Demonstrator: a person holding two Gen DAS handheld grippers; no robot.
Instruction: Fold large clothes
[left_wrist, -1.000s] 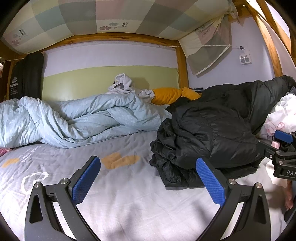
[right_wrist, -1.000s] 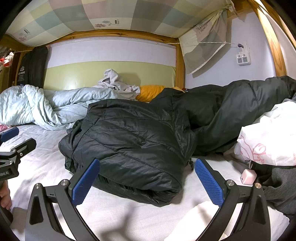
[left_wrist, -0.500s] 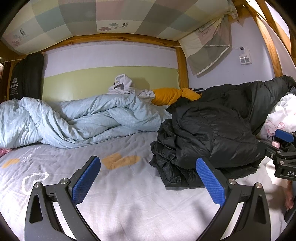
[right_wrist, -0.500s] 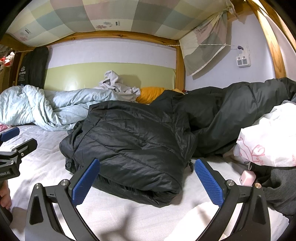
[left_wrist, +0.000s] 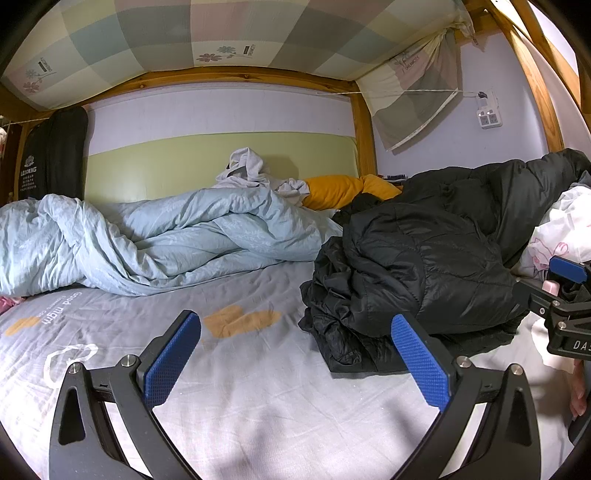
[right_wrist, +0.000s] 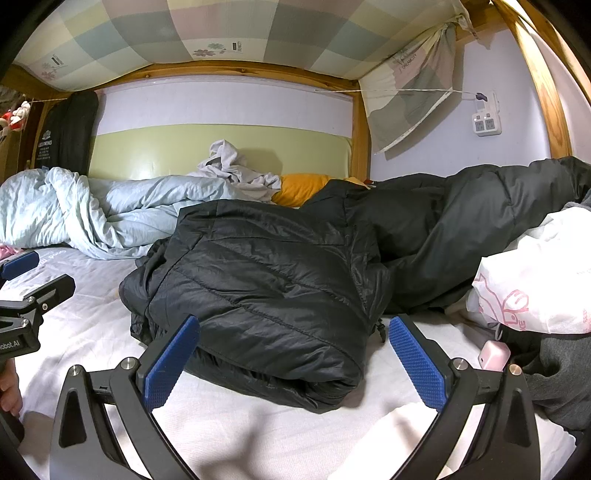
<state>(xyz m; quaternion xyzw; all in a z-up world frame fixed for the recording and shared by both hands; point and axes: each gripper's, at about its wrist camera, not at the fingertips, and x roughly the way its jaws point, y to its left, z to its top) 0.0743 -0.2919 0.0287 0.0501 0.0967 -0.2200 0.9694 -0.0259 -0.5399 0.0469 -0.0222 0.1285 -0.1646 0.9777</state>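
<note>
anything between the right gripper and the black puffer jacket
Nothing visible. The right gripper is open and empty, and the black puffer jacket lies folded on the bed sheet straight ahead, its near edge between the fingers, not touching them.

Both views are evenly lit by soft indoor light; its source cannot be seen. The bed sheet (right_wrist: 92, 325) in the right wrist view is overexposed, nearly white, with its print washed out. The black jacket (right_wrist: 266, 288) keeps visible stitching and shows a mild sheen. Soft shadows fall on the sheet in the foreground of both views. Fisheye distortion bends the wooden bed frame (left_wrist: 229, 75) into a curve. Frame corners are vignetted black. Focus is sharp throughout, with no motion blur.
</note>
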